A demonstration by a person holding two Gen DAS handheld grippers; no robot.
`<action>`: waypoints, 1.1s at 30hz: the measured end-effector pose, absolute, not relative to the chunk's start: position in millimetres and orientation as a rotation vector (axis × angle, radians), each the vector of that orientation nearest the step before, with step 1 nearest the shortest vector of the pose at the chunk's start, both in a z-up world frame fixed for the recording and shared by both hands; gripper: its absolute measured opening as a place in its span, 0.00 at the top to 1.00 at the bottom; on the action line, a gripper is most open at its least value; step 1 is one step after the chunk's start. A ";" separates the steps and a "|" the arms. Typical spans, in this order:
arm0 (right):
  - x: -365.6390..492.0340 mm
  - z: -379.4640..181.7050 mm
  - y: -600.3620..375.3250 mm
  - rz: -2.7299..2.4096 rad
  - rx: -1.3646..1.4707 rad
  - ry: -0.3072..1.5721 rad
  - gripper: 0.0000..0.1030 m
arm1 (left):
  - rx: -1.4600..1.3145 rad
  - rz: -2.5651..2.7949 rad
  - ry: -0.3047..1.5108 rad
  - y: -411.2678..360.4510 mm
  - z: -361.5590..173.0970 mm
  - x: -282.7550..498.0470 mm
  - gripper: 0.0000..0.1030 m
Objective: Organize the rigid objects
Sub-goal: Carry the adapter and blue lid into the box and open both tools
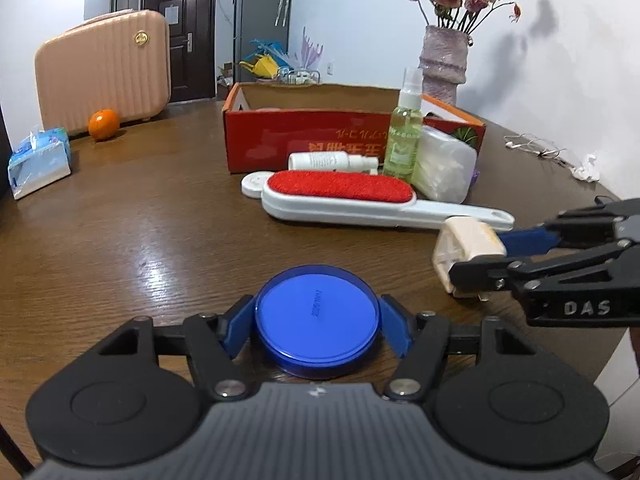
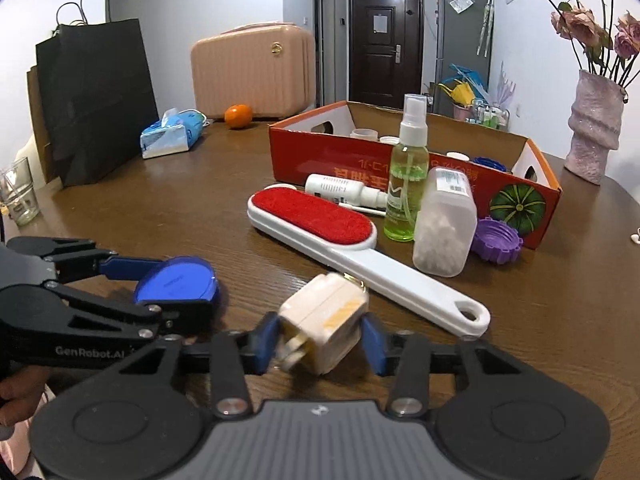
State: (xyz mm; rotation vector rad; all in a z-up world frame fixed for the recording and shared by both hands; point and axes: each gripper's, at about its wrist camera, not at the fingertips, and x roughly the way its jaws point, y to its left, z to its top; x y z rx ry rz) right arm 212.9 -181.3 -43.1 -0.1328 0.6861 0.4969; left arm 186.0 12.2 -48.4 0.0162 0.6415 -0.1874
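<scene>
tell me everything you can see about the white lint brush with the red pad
The white plastic lint brush with the red fabric pad lies flat on the brown wooden table, pad up, in front of the red cardboard box. Its oval head narrows into a long flat handle ending in a hanging hole. The handle end points toward the right gripper. The cream plug adapter sits near it; neither gripper touches the brush.

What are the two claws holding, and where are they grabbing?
The left claw pinches the round blue lid by its opposite edges. The right claw squeezes the cream plug adapter by its two flat sides.
</scene>
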 end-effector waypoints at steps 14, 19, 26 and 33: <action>215.3 -14.7 -218.1 0.453 -0.044 0.588 0.71 | 0.001 -0.209 0.495 15.8 9.1 222.8 0.35; 235.1 4.2 -241.8 0.445 0.004 0.546 0.71 | 0.012 -0.233 0.457 11.9 32.8 276.0 0.35; 329.3 33.7 -271.6 0.394 0.013 0.492 0.71 | -0.029 -0.260 0.538 -4.8 51.1 396.9 0.35; 500.8 30.5 -263.3 0.450 0.159 0.656 0.71 | -0.024 -0.272 0.745 -40.0 27.8 537.4 0.35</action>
